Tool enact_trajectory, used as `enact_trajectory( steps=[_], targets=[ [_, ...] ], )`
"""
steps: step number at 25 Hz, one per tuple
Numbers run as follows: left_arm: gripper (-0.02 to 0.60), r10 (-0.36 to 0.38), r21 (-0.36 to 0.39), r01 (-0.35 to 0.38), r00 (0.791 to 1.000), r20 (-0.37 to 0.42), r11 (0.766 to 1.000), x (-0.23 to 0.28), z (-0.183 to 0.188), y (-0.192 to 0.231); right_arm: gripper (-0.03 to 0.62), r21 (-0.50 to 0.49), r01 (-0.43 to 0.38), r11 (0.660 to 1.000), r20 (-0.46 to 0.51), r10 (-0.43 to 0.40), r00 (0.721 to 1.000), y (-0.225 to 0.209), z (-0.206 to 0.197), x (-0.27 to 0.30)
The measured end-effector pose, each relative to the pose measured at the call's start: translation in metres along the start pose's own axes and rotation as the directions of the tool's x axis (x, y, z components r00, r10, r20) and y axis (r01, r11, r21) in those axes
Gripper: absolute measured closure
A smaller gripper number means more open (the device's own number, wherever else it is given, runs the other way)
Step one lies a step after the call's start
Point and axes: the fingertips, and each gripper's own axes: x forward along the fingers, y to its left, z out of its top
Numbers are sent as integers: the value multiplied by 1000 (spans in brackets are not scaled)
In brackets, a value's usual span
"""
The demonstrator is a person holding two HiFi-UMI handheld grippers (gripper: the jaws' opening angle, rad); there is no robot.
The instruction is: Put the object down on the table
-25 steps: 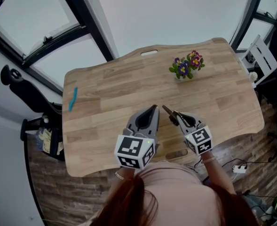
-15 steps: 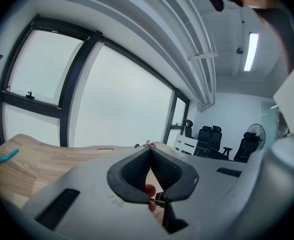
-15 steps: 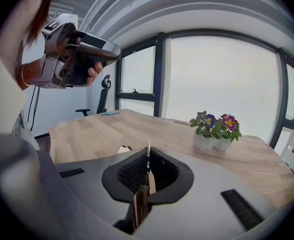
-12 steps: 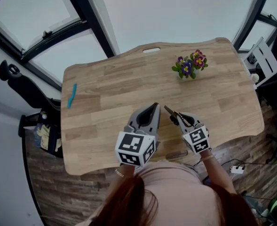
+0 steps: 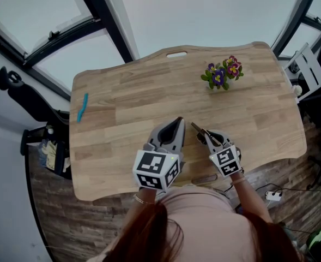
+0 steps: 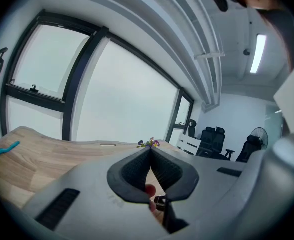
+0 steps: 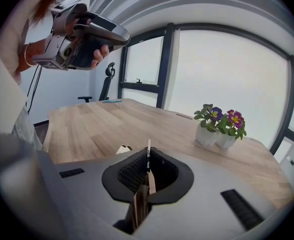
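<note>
The thin flat brown wooden strip (image 7: 147, 181) stands edge-on between the jaws of the right gripper (image 7: 148, 154), which are closed on it. Its tip projects forward over the near part of the light wooden table (image 5: 122, 102). The left gripper (image 6: 149, 151) is just beside it, jaws closed and empty. Two white pots of purple flowers (image 5: 223, 75) stand at the far edge. A small blue strip (image 5: 83, 108) lies far left.

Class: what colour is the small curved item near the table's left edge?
Turquoise; the item shows best in the head view.
</note>
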Motion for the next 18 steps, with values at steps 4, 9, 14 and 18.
enact_trajectory(
  steps=[4, 9, 14, 18],
  targets=[
    [580, 4, -20, -4, 1000, -5, 1000, 3, -3, 3, 592, -15, -2, 1000, -15, 2, 1000, -2, -5, 5],
    [580, 5, -44, -5, 1000, -16, 999, 7, -7, 4, 592, -30, -4, 1000, -22, 3, 1000, -3, -9, 8],
    [580, 4, -58, -5, 1000, -25, 998, 9, -9, 5, 592, -59, -2, 998, -36, -1, 999, -3, -15, 11],
    [580, 7, -63, -8, 1000, -28, 998, 9, -11, 6, 592, -69, 2, 998, -44, -5, 999, -3, -19, 12]
  ],
)
